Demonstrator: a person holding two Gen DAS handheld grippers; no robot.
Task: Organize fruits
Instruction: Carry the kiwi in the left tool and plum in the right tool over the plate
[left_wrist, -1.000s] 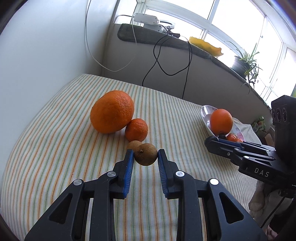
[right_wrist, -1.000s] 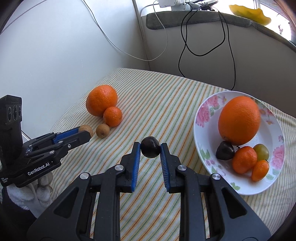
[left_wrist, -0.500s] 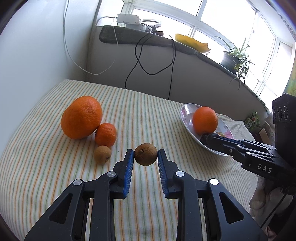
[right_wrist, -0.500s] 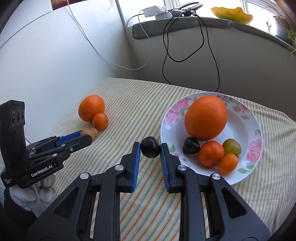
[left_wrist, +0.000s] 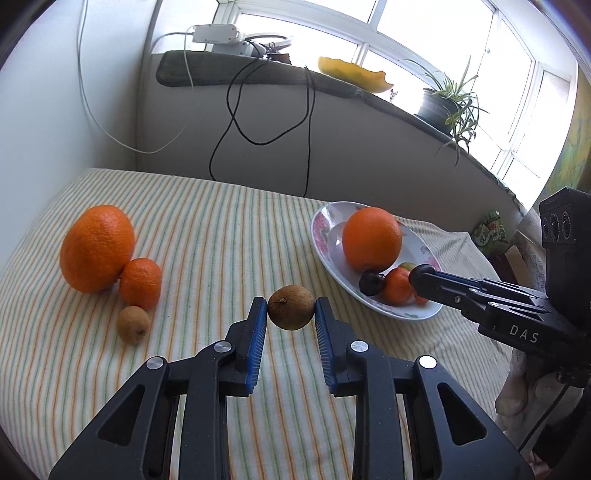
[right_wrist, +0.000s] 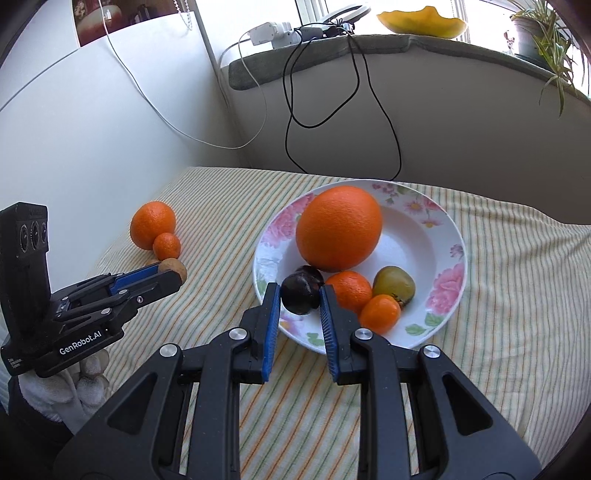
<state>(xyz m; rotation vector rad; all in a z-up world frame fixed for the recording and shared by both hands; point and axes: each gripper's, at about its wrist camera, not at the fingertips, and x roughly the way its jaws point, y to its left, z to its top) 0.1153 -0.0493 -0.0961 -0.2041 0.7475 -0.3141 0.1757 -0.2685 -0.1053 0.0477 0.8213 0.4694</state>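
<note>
My left claw (left_wrist: 290, 308) was clamped on a small brown fruit (left_wrist: 290, 307), round and rough-skinned with a dry stem nub, held clear above the striped cloth (left_wrist: 221, 236) on the worktop. My right claw (right_wrist: 298, 295) was squeezed tight on a dark, almost black glossy fruit (right_wrist: 301, 295), which sat over the near rim of the flowered plate (right_wrist: 443, 236).

Just behind that dark fruit lay another like it (right_wrist: 310, 272), partly hidden. The plate also carried a big orange (right_wrist: 338, 227) with pebbled skin, a small mandarin (right_wrist: 349, 290), a smaller orange fruit (right_wrist: 379, 313) and a dull green fruit (right_wrist: 393, 282), all bunched at the near side and touching one another.

Out on the cloth to the left, well apart from the plate, a second large orange (left_wrist: 96, 248) rested against a small mandarin (left_wrist: 141, 277), with another brown fruit (left_wrist: 133, 325) just in front of them. In the right wrist view a white-gloved hand (right_wrist: 74, 384) showed under the left claw. Cables hung down the wall below the windowsill (left_wrist: 354, 92).
</note>
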